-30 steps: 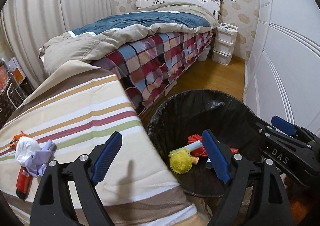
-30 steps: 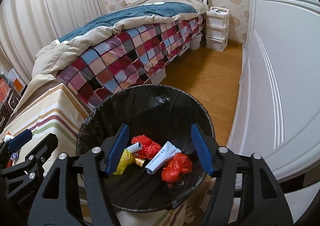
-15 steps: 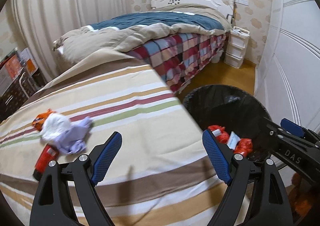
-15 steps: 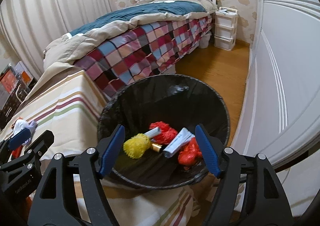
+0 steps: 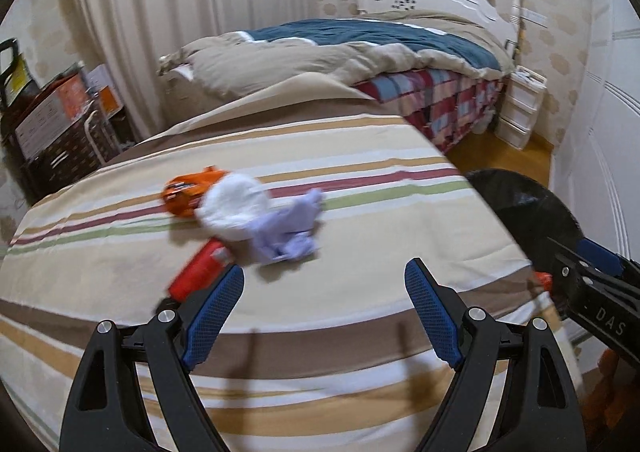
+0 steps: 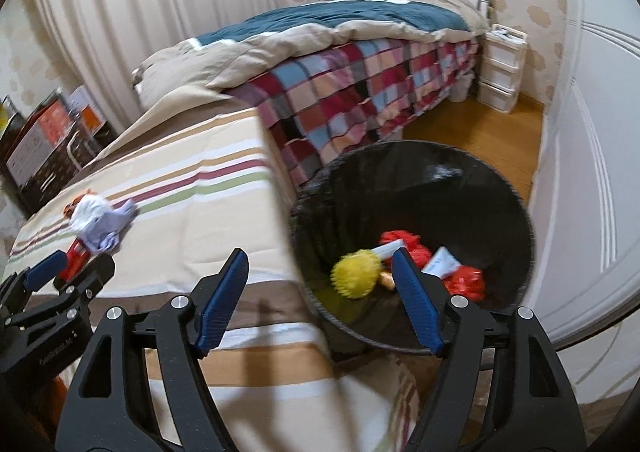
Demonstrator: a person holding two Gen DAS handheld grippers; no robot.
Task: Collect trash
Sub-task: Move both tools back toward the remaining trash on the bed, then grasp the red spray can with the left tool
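Observation:
On the striped tablecloth (image 5: 360,211) lies a heap of trash: a white and lilac crumpled tissue (image 5: 260,219), an orange wrapper (image 5: 188,191) behind it and a red tube (image 5: 196,276) in front. My left gripper (image 5: 324,304) is open and empty, just short of the heap. The heap also shows in the right wrist view (image 6: 100,219). The black-lined bin (image 6: 420,179) stands off the table's right edge and holds a yellow ball (image 6: 356,274), red wrappers (image 6: 464,280) and a white tube (image 6: 440,260). My right gripper (image 6: 320,296) is open and empty at the bin's near left rim.
A bed with a checked blanket (image 6: 360,91) stands behind the table. A white drawer unit (image 6: 500,67) sits by the headboard. A white wardrobe (image 6: 592,131) runs along the right. Boxes and a rack (image 5: 52,123) stand at the far left.
Both grippers have swung left, away from the bin and toward the table. The trash heap now lies close ahead of the left gripper. Both stay open.

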